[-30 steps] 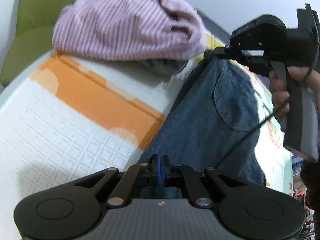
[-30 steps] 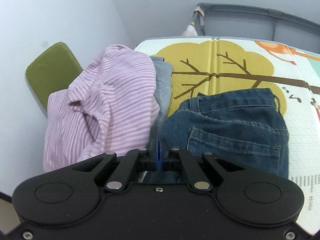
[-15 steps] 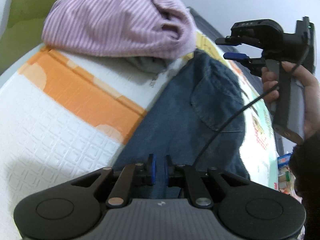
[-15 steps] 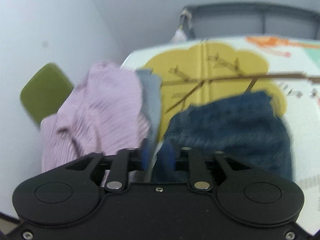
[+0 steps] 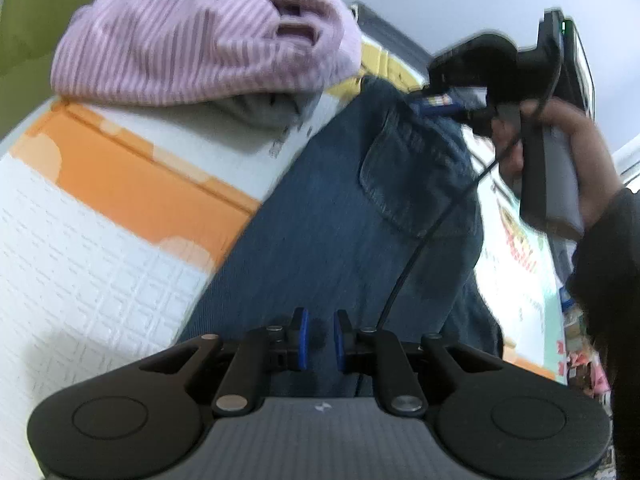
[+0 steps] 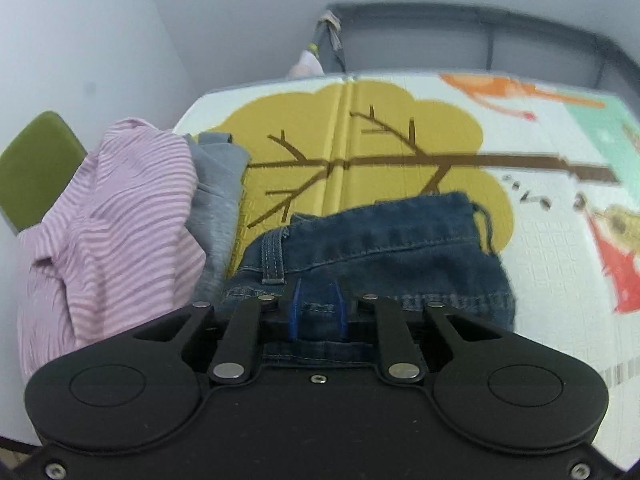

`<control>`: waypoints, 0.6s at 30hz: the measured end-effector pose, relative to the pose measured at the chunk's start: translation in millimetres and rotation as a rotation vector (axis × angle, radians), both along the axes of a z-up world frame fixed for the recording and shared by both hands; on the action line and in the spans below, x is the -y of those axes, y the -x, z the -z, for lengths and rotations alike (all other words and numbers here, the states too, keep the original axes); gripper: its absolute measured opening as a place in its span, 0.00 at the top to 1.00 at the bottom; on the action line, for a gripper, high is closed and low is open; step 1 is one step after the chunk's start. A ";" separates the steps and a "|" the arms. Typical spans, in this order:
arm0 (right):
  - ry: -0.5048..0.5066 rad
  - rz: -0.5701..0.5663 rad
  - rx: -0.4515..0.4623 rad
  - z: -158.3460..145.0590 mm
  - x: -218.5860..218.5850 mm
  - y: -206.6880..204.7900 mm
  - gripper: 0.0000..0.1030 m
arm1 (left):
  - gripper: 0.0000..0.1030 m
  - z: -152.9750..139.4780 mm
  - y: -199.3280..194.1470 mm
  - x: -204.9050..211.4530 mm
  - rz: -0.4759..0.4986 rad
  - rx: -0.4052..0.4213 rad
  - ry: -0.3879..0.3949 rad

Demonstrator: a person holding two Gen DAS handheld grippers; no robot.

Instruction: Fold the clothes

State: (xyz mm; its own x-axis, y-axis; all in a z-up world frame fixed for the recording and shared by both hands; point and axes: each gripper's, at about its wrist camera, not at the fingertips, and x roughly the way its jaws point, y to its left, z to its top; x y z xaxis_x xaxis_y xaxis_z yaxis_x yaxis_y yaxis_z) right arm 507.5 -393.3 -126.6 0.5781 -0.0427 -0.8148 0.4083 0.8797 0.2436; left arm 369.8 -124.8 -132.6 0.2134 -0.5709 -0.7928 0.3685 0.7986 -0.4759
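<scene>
Left wrist view: left claw (image 5: 319,336) low over the jeans (image 5: 348,216), blue pads parted a little and opening; denim shows through the gap, pads not pressing it, so released. Jeans lie lengthwise on the play mat (image 5: 100,248), back pocket up. Striped pink garment (image 5: 200,40) heaped at the mat's far end on top of a grey garment (image 5: 264,108). Right claw (image 5: 436,105), held in a person's hand (image 5: 560,148), sits at the far waistband end of the jeans; blurred.

Right wrist view: right claw (image 6: 316,312) over the waistband of the jeans (image 6: 400,248), pads closing, denim between them; cannot tell if they press it yet. Pink striped garment (image 6: 112,216) and grey garment (image 6: 218,184) just left of the jeans, on the mat (image 6: 540,248).
</scene>
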 end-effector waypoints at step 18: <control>0.206 -0.156 -0.073 26.8 -44.1 -68.0 0.76 | 0.85 10.9 0.0 2.6 0.044 -0.013 -0.016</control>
